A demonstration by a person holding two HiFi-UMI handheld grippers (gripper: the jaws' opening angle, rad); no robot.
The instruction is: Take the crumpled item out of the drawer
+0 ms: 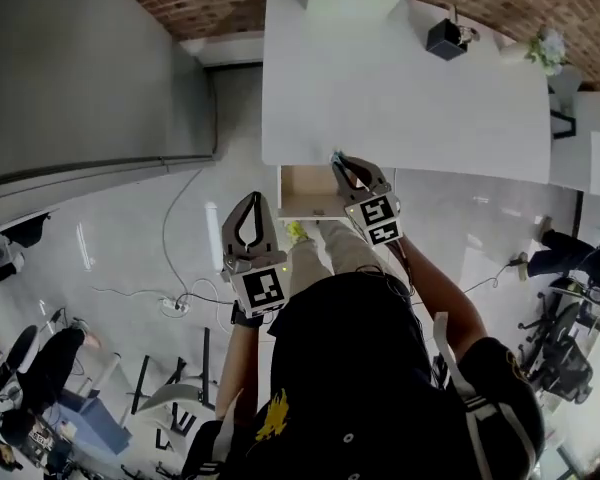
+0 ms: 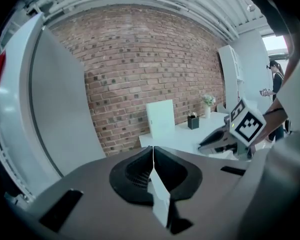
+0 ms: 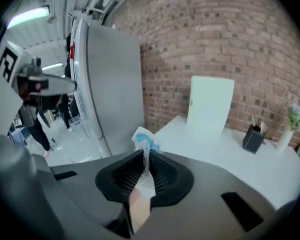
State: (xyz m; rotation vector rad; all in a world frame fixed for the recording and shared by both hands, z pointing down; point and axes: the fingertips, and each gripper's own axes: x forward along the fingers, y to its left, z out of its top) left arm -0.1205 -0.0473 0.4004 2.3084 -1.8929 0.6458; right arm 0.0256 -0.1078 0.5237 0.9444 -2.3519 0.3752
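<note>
My right gripper is shut on the crumpled item, a small white and blue wad that sticks out past the jaw tips. In the head view this gripper is held at the front edge of the white table, just above the open drawer, and the wad shows as a pale speck at its tip. The drawer's wooden inside shows nothing else. My left gripper hangs lower and to the left, away from the drawer. Its jaws are shut with nothing between them.
On the table stand a white board, a black pen holder and a small plant, against a brick wall. A tall grey cabinet stands to the left. Cables and a power strip lie on the floor; people and chairs are nearby.
</note>
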